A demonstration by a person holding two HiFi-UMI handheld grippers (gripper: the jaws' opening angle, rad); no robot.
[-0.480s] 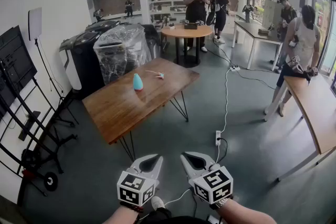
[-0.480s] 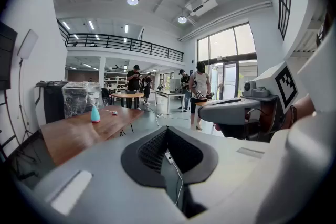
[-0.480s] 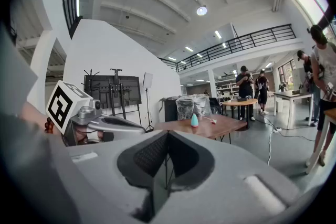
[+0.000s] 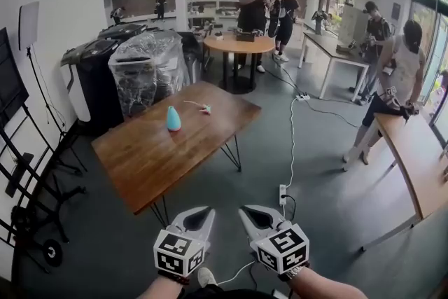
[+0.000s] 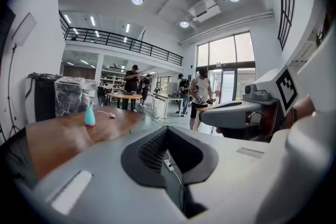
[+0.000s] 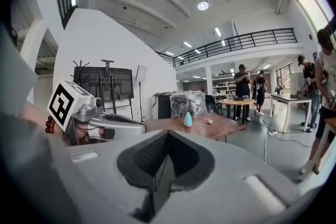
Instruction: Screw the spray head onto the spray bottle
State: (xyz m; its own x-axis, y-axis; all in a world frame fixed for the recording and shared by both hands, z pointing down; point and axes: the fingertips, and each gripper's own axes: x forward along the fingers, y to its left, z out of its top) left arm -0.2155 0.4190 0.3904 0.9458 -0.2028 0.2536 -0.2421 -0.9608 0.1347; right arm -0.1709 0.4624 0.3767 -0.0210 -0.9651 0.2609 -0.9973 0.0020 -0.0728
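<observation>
The blue bottle (image 4: 173,120) stands upright on the wooden table (image 4: 140,164), with the spray head (image 4: 204,108) lying just beside it, not yet fitted. Nothing is held: the left gripper (image 4: 201,217) and right gripper (image 4: 250,215) are closed, empty and well short of the table. The table must be approached first and the jaws opened.

The person holds both grippers low in front of the body, side by side and a little apart, with their tips leaning toward each other. The left gripper (image 4: 200,215) has its fingers (image 5: 152,149) closed together, and nothing is between them. The right gripper (image 4: 250,213) is the same: closed and empty. Both point forward and slightly downward. A marker cube (image 4: 178,253) sits at the back of each gripper, just before the wrist. The two forearms (image 4: 318,285) enter from the bottom edge of the head view.
</observation>
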